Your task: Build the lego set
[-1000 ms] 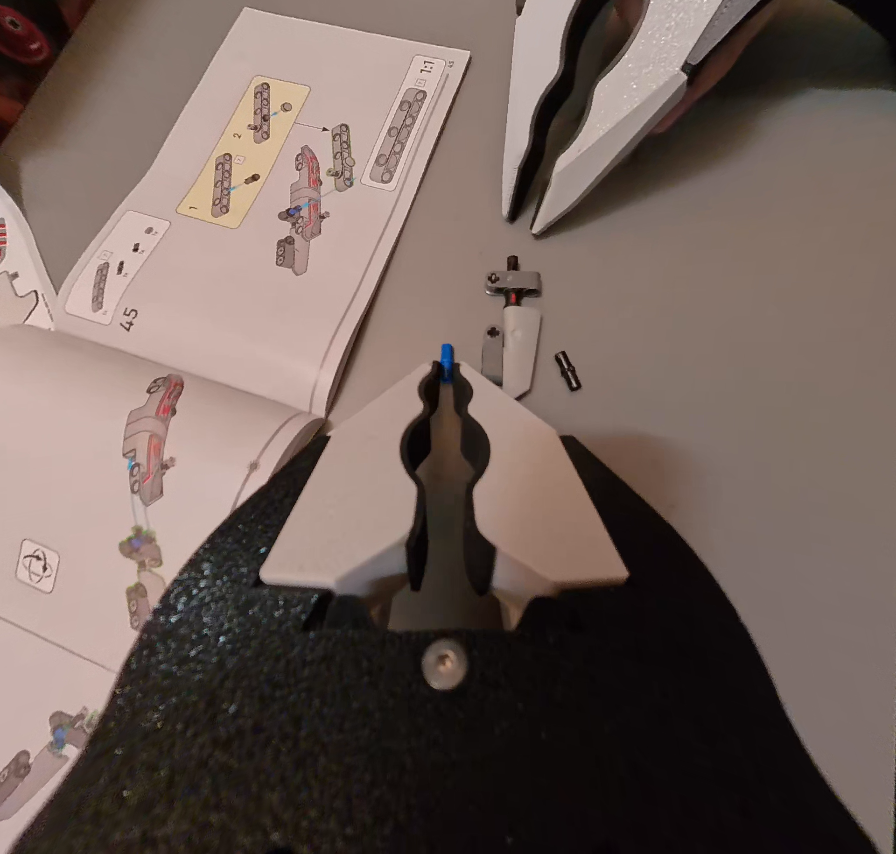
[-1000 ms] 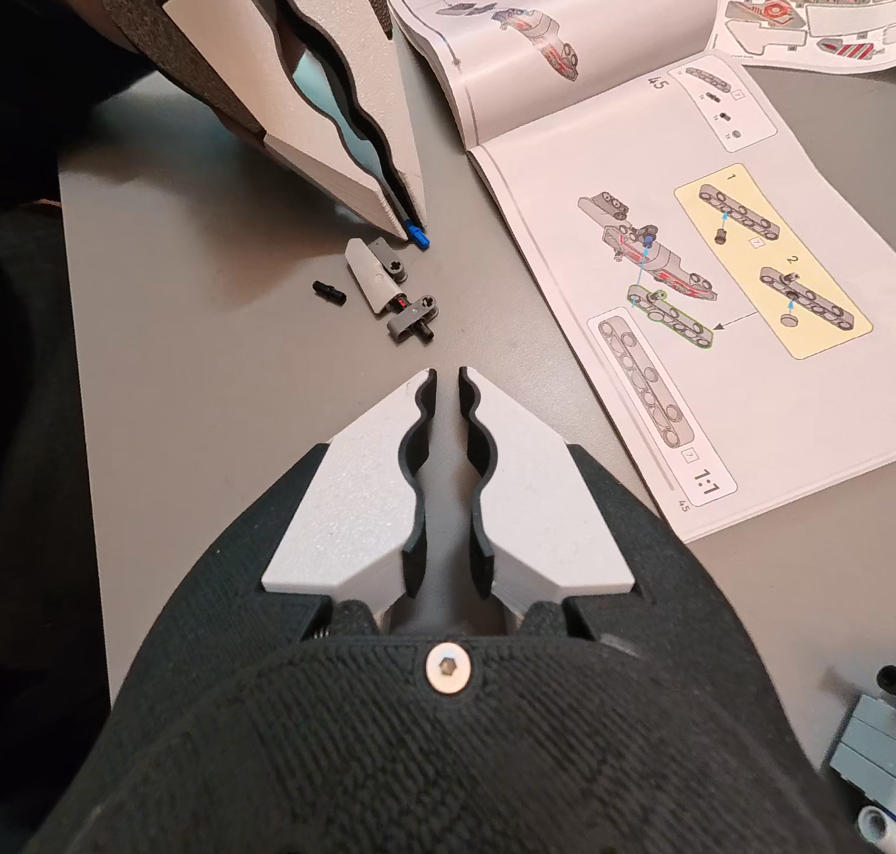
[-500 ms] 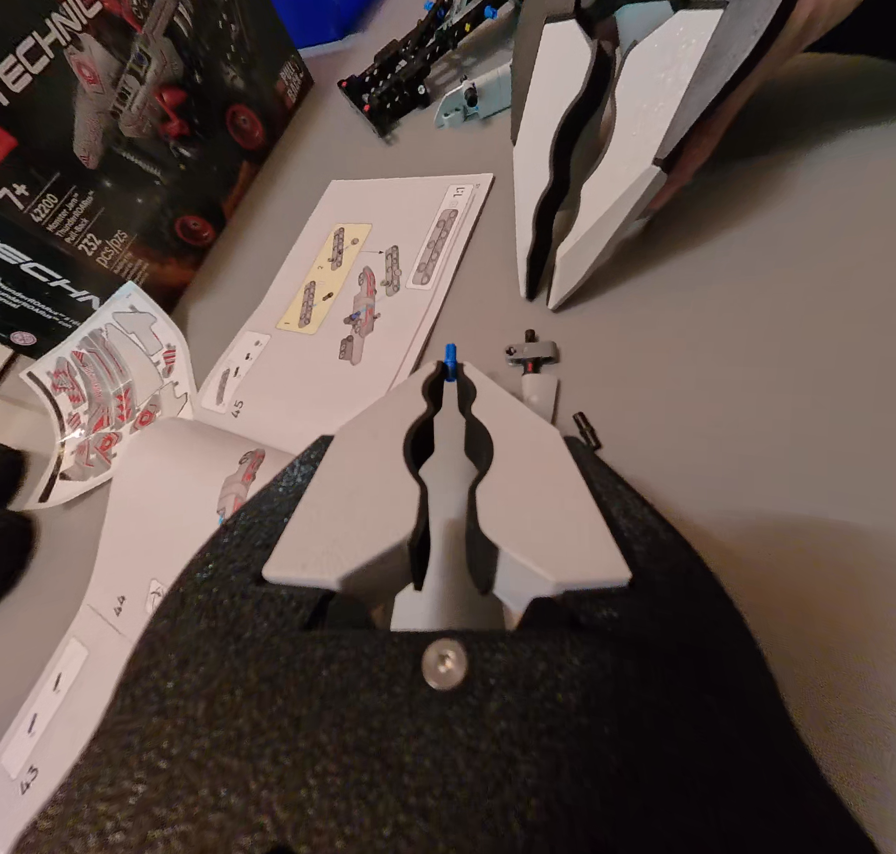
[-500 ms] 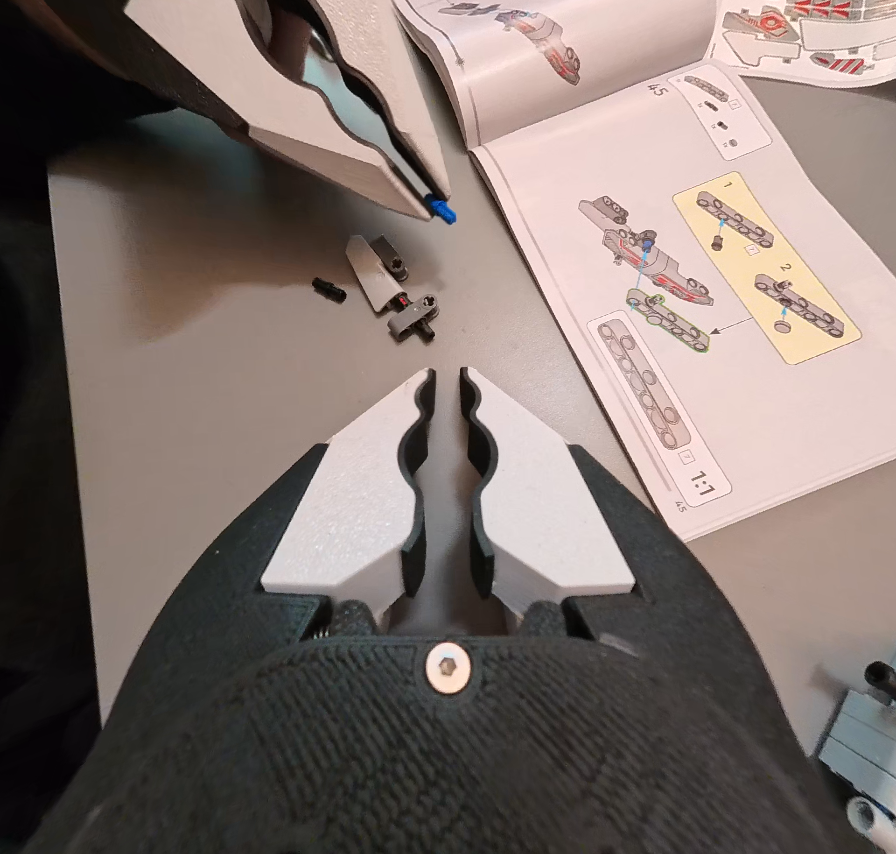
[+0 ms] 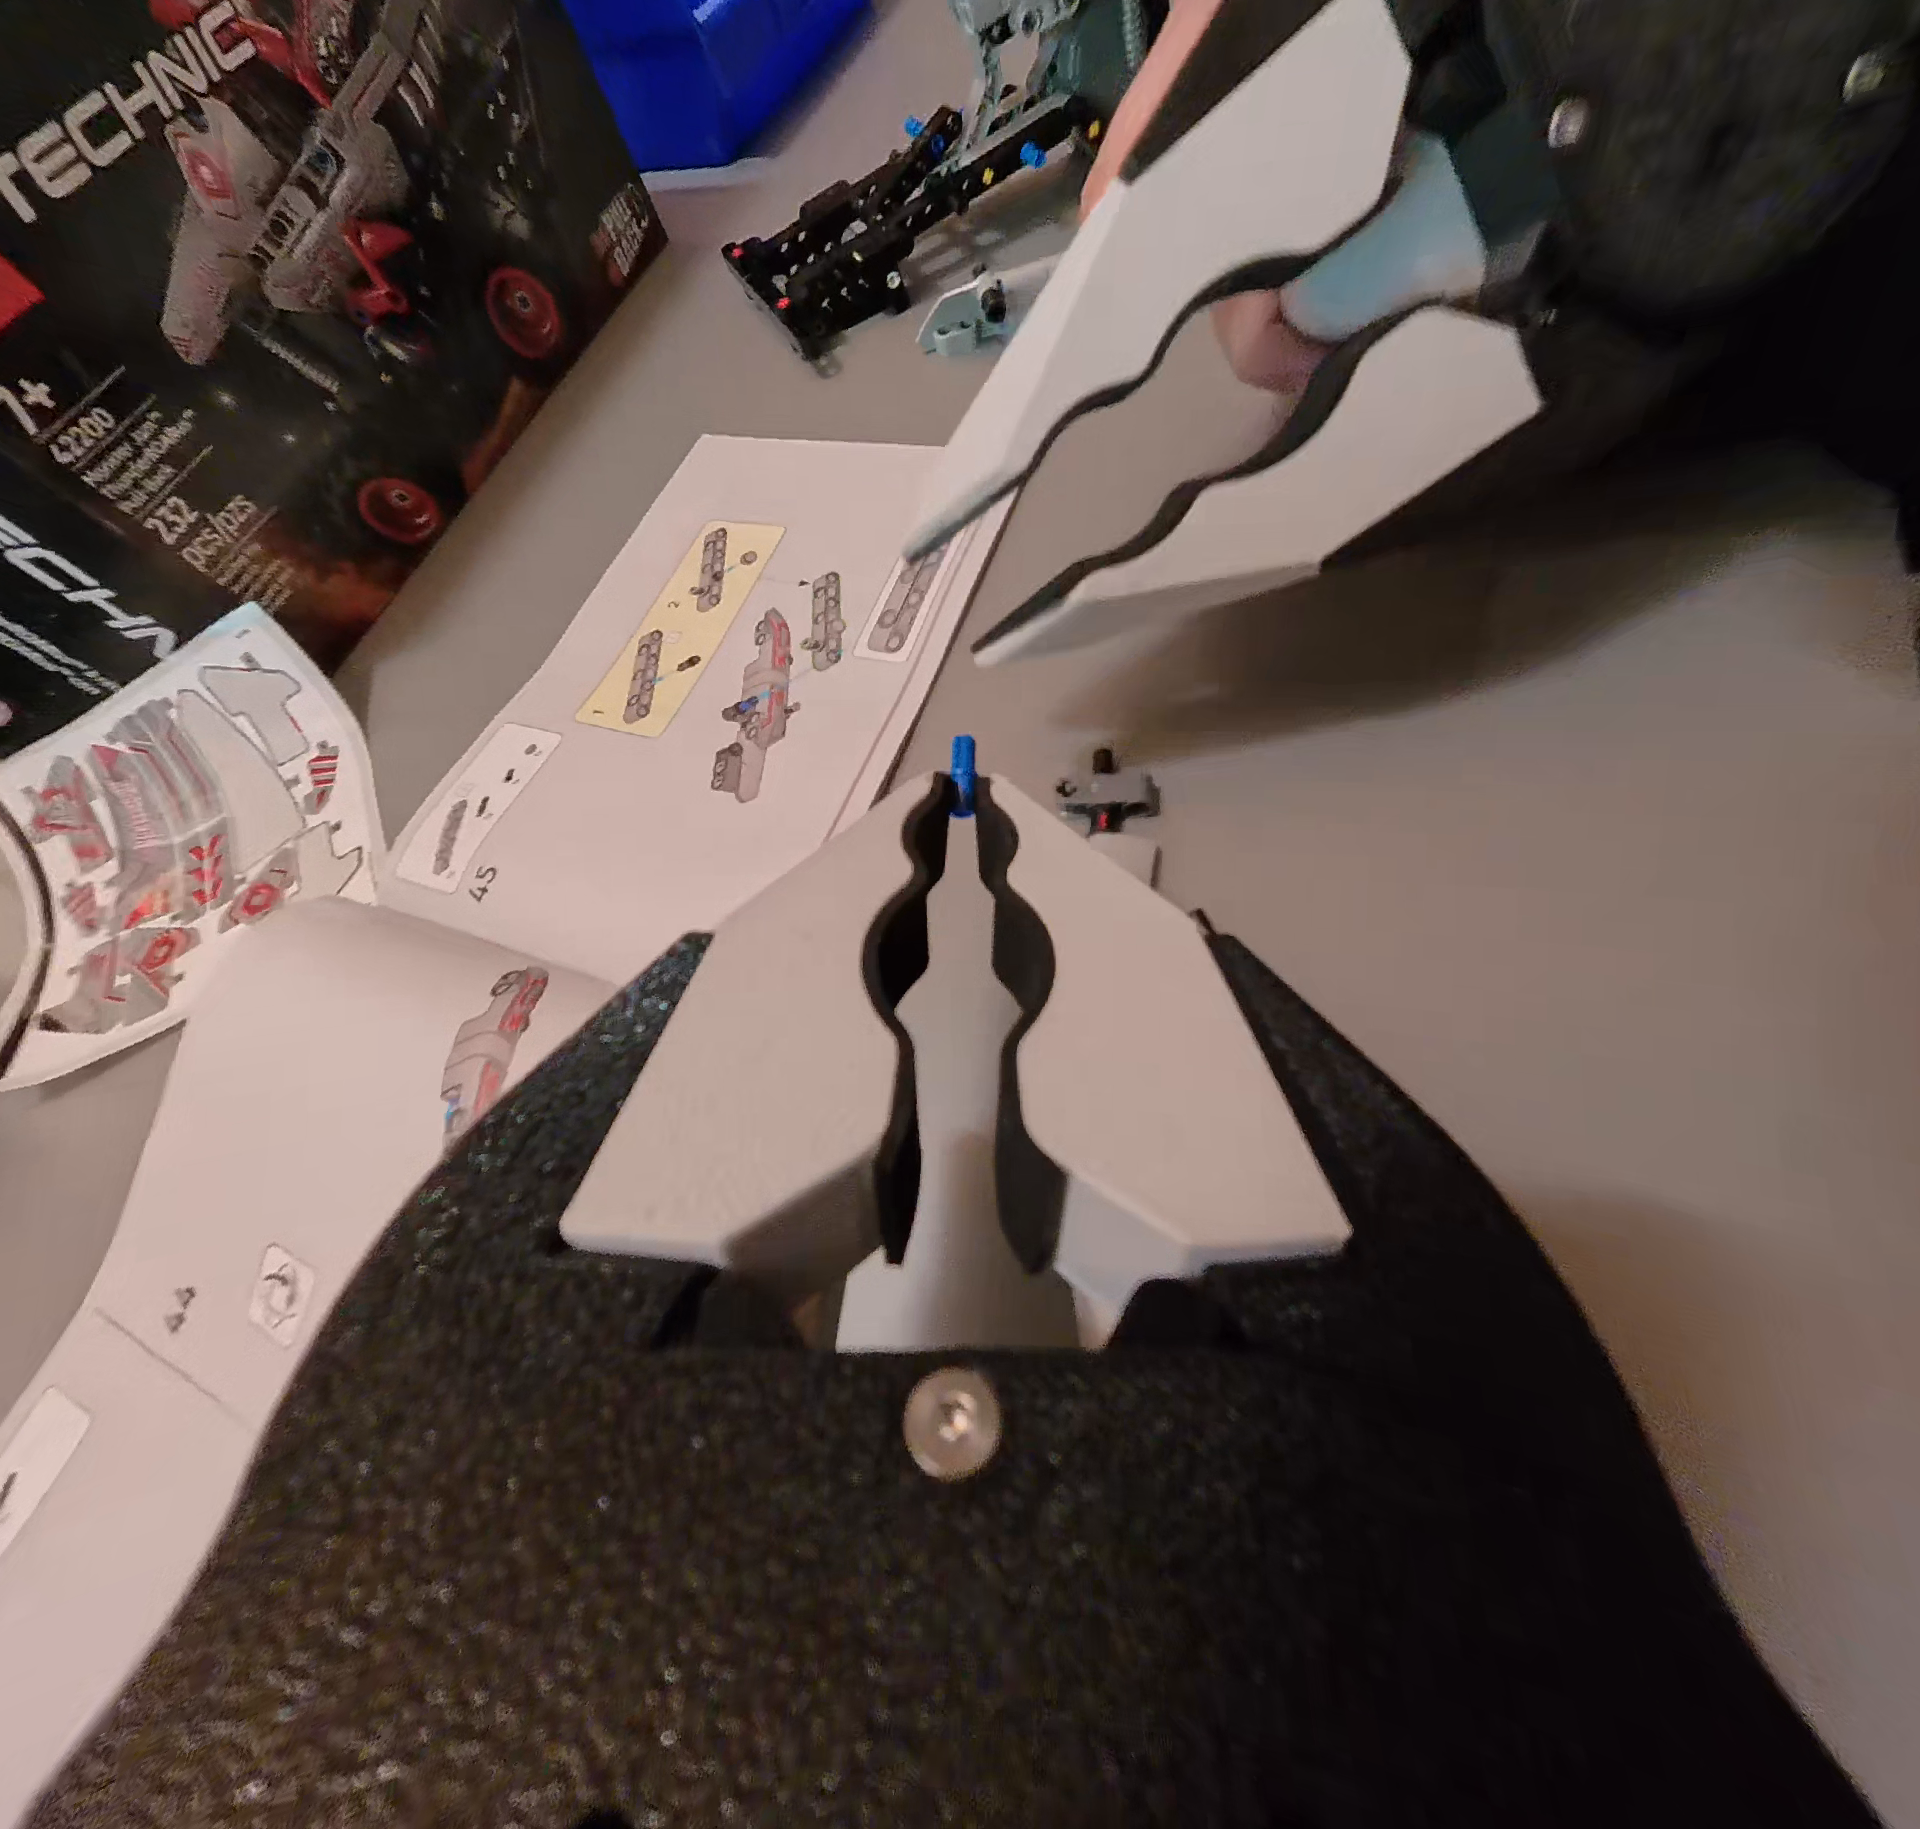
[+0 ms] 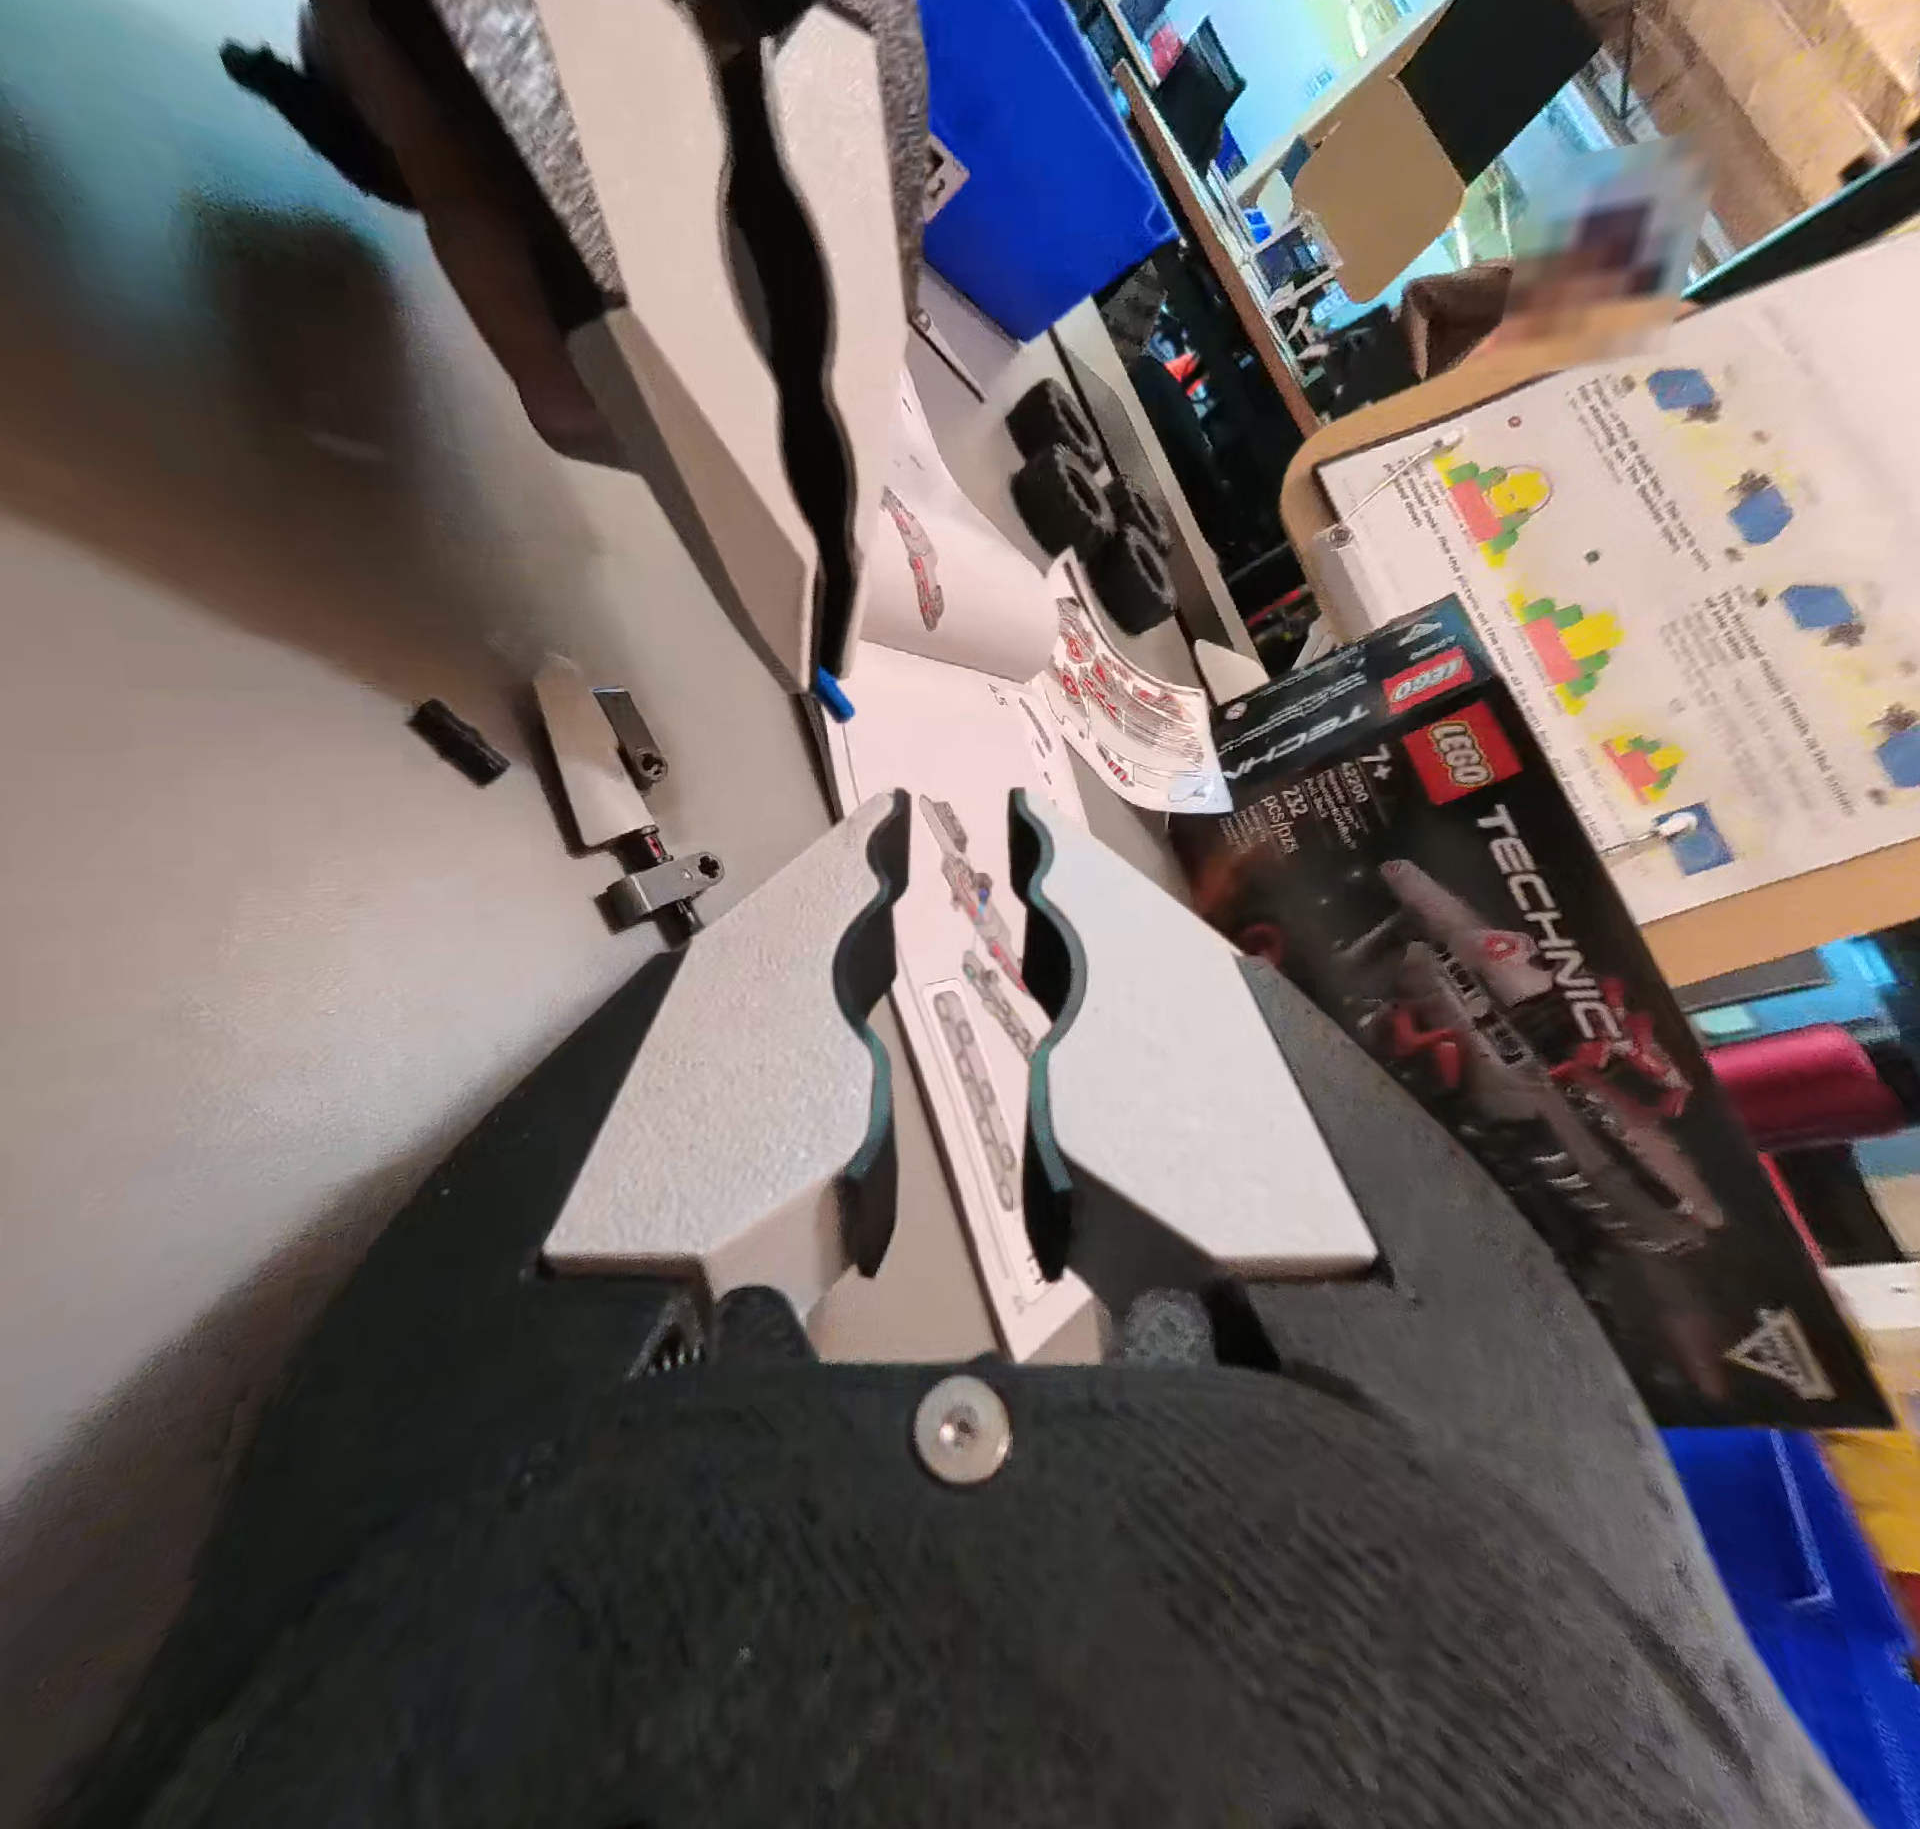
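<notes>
Left gripper (image 5: pixel 964 792): jaws clenched on a small blue pin (image 5: pixel 963 763), which pokes out just past the tips.
Right gripper (image 6: pixel 958 805): jaws released, a clear gap between them, nothing in it; rolled over on its side above the table.
Loose parts: a grey connector assembly (image 6: pixel 613 800) lies on the table just left of the right gripper's jaws, with a short black pin (image 6: pixel 457 740) beyond it, further left, apart from it. In the left wrist view the same assembly (image 5: pixel 1110 800) sits just right of the left tips.
Instruction booklet (image 5: pixel 727 657): open and flat, ahead and left of the left jaws; printed step diagrams and page numbers.
Sticker sheet (image 5: pixel 177 823): curled, red and grey, far left of the left jaws.
Set box (image 5: pixel 270 252): dark, carrying brand lettering and a truck picture, standing beyond the booklet.
Partial build (image 5: pixel 935 179): black and grey frame, far ahead of the left jaws.
Tyres (image 6: pixel 1091 512): black, clustered beyond the right jaws.
Surface: plain grey table (image 5: pixel 1507 948).
Room: blue bins (image 6: pixel 1018 148), a printed sheet on a board (image 6: pixel 1662 574), and cardboard boxes behind.
</notes>
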The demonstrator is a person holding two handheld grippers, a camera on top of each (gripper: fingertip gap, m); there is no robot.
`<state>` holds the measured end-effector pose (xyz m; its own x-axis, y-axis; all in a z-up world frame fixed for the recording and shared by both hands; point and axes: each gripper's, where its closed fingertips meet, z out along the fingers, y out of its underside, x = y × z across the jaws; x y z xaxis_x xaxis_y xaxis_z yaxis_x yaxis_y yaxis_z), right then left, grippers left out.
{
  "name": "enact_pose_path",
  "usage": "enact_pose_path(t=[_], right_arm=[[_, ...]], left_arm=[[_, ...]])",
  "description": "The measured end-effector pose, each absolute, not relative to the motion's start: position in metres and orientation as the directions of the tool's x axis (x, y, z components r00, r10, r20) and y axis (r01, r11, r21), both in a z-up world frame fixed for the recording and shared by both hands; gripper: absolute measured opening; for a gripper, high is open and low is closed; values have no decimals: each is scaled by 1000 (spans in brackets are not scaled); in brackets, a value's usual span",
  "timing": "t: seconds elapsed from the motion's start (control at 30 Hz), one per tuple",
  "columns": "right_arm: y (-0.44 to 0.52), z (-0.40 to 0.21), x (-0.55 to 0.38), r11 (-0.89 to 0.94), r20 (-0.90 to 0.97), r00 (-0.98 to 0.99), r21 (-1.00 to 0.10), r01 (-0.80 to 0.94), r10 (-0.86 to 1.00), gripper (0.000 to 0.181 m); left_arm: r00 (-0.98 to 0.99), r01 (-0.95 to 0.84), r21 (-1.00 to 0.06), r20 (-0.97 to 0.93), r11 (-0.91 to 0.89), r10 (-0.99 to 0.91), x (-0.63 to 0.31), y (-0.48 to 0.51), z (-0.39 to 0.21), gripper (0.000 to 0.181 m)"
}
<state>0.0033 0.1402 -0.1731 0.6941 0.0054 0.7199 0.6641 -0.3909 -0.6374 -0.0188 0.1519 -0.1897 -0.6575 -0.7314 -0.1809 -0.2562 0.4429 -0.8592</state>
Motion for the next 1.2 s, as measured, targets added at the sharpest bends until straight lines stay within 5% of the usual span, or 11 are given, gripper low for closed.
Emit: enact_pose_path(t=[0.5, 1.2], right_arm=[[144, -180, -3, -438, 826, 557, -471, 766, 86, 3], [139, -149, 1, -249, 523, 848, -836, 490, -89, 2]], left_arm=[[-646, -306, -875, -98, 374, -757, -8, 133, -180, 2], [-659, -150, -973, -32, 173, -752, -3, 125, -138, 10]])
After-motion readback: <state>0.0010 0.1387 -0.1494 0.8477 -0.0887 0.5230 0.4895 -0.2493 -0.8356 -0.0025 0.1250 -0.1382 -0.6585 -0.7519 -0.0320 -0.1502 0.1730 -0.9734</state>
